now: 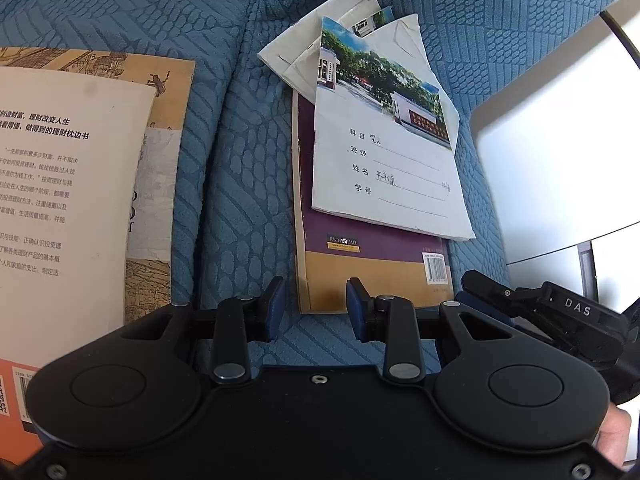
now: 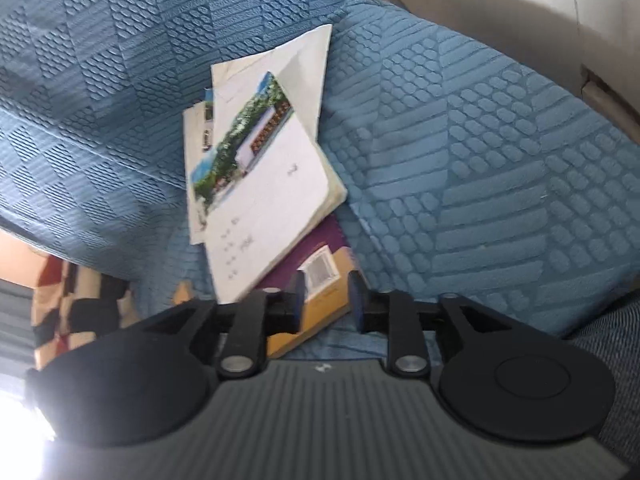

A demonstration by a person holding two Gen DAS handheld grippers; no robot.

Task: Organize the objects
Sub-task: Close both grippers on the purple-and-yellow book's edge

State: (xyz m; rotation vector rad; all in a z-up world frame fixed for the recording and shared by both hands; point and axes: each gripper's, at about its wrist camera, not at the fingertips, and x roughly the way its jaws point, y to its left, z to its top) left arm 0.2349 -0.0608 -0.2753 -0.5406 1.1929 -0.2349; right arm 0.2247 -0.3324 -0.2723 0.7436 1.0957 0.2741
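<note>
A purple and yellow book [image 1: 360,268] lies on a blue textured sofa cover [image 1: 240,160]. A white exercise book with a photo cover [image 1: 384,152] lies on top of it, over several more thin booklets [image 1: 320,40]. My left gripper [image 1: 316,308] is open and empty, just short of the purple book's near edge. The right gripper shows at the right edge of the left wrist view [image 1: 540,312]. In the right wrist view my right gripper [image 2: 326,300] is open at the corner of the purple book [image 2: 320,280], under the exercise book [image 2: 264,200].
Two more books lie stacked at the left: a cream one with Chinese text [image 1: 60,208] on a tan illustrated one [image 1: 160,160]. A white panel [image 1: 560,140] stands at the right of the sofa. A patterned floor mat [image 2: 72,304] shows at lower left.
</note>
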